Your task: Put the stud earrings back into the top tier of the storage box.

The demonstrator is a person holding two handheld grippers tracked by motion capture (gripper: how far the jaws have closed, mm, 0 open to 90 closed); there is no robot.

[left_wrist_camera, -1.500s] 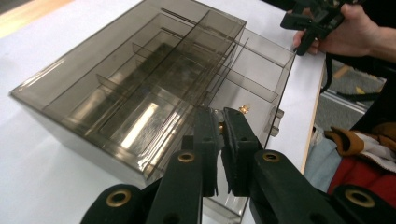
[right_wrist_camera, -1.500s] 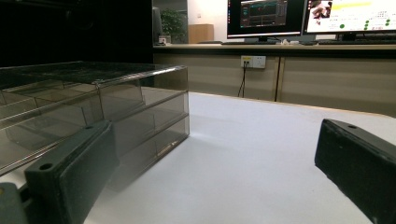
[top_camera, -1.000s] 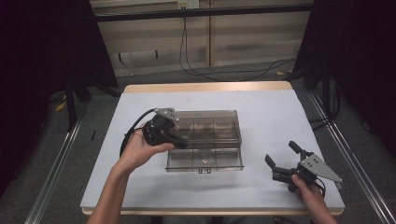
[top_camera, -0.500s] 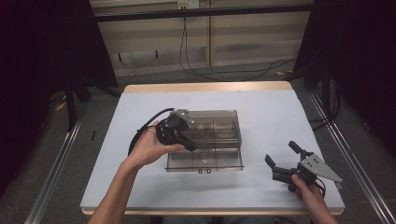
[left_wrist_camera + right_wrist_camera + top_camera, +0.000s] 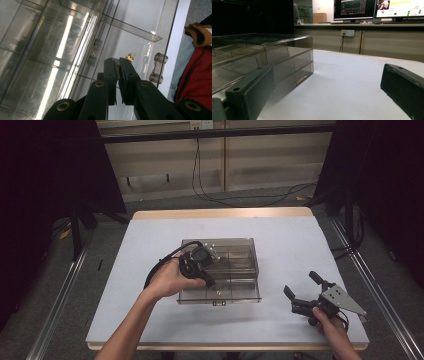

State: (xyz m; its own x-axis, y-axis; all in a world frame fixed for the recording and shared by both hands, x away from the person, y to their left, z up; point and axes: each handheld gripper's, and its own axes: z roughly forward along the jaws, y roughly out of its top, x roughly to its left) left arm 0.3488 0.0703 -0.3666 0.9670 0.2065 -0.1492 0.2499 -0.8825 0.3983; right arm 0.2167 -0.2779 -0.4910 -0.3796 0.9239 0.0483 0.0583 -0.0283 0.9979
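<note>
A smoky clear compartment box [image 5: 235,251] lies in the middle of the white table [image 5: 150,245]. My left gripper [image 5: 209,282] hangs over the box's front left part, pointing down at it, jaws shut with nothing seen between them. In the left gripper view its tips [image 5: 119,60] are pressed together just above the clear plastic. A small gold piece [image 5: 130,56] lies in a front compartment just beyond them, near the clear latch [image 5: 157,68]. The gold piece [image 5: 218,292] also shows from above. My right gripper [image 5: 300,284] rests at the front right, open and empty, facing the box [image 5: 274,60].
The left gripper's black cable [image 5: 157,267] loops over the table left of the box. The table's front edge [image 5: 225,345] runs close under both hands. A person's red and blue clothing [image 5: 197,82] shows past the box. Desks with monitors [image 5: 354,10] stand beyond the table.
My left hand has carried its shut gripper to the right and slightly down, from the box's left edge to over its front compartments. The right gripper has stayed put.
</note>
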